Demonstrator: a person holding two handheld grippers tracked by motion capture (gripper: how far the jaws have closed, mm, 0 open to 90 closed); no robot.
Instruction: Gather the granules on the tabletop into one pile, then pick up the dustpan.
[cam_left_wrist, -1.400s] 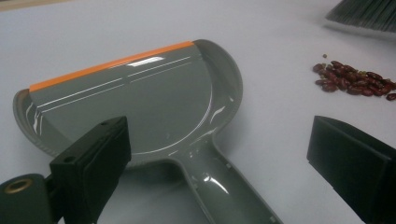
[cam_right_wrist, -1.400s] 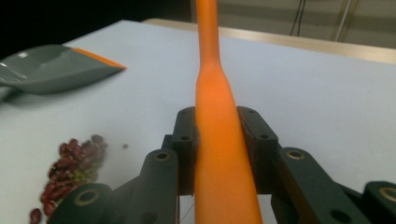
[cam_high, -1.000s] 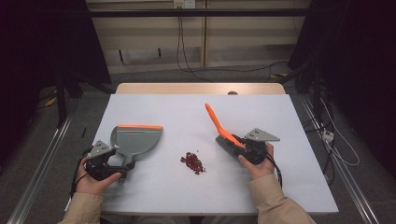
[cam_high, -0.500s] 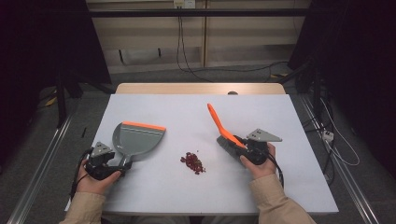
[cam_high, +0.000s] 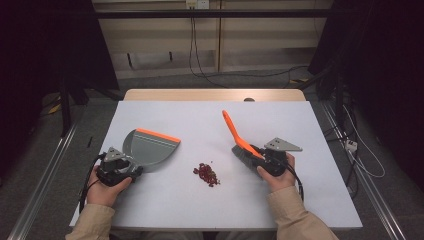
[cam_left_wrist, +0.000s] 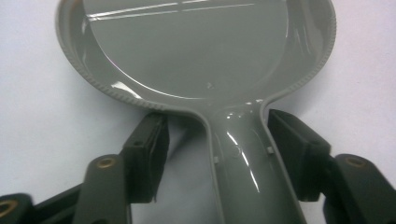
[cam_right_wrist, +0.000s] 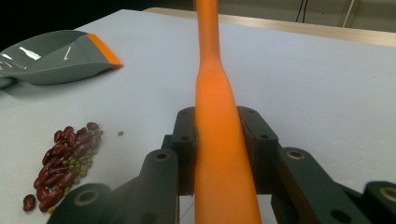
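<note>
A grey dustpan (cam_high: 147, 150) with an orange front lip lies flat on the white table (cam_high: 210, 120), left of centre. My left gripper (cam_high: 127, 167) is at its handle (cam_left_wrist: 243, 177). Its jaws have just been closing with the handle between them. The right pad (cam_left_wrist: 289, 144) is at the handle's side, while the left pad (cam_left_wrist: 152, 154) stands apart from it. My right gripper (cam_high: 257, 155) is shut on the orange handle of a brush (cam_high: 231, 127), which slants up and away; its dark bristles (cam_high: 243, 152) are low by the jaws. A small pile of red beans (cam_high: 206, 174) lies between the two hands.
A few small green beans are mixed into the pile (cam_right_wrist: 65, 163). The dustpan (cam_right_wrist: 51, 56) lies beyond it in the right gripper view. A wooden strip (cam_high: 215, 95) borders the table's far edge, with cables on the floor behind.
The left jaws have narrowed around the dustpan handle. The dustpan has turned a little, its orange lip now slanting down to the right. The right hand and brush have stayed put.
</note>
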